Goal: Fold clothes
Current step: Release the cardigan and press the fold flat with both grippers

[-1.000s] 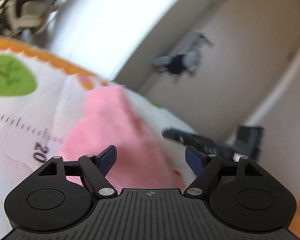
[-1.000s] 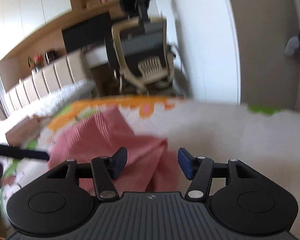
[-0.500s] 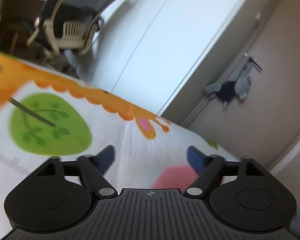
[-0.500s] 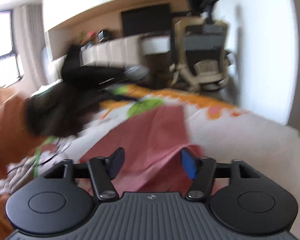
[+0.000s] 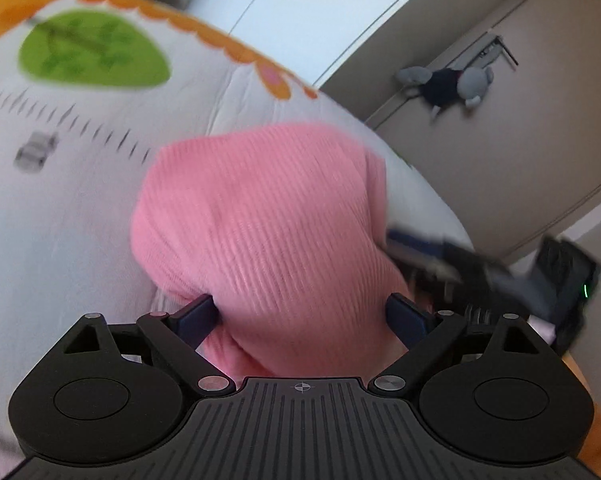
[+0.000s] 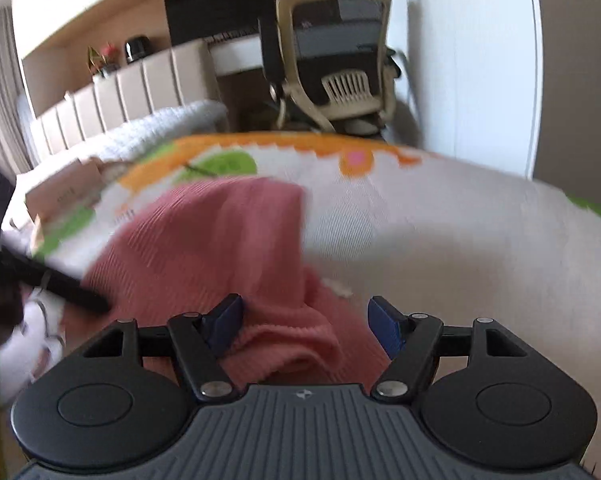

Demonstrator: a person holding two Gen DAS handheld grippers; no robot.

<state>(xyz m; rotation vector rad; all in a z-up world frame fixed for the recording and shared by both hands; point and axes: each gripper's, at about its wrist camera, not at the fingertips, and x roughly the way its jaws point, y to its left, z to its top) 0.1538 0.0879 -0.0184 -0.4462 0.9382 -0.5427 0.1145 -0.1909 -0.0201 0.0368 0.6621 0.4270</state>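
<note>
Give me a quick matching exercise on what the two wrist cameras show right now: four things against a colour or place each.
Things:
1. garment
2. office chair
3. soft toy
4. leaf print

Descriptions:
A. green, on the bed cover
B. hanging on the door
C. pink, between the open fingers of both grippers
D. by the desk, beyond the bed

Pairs: 1-C, 2-D, 3-B, 4-A
</note>
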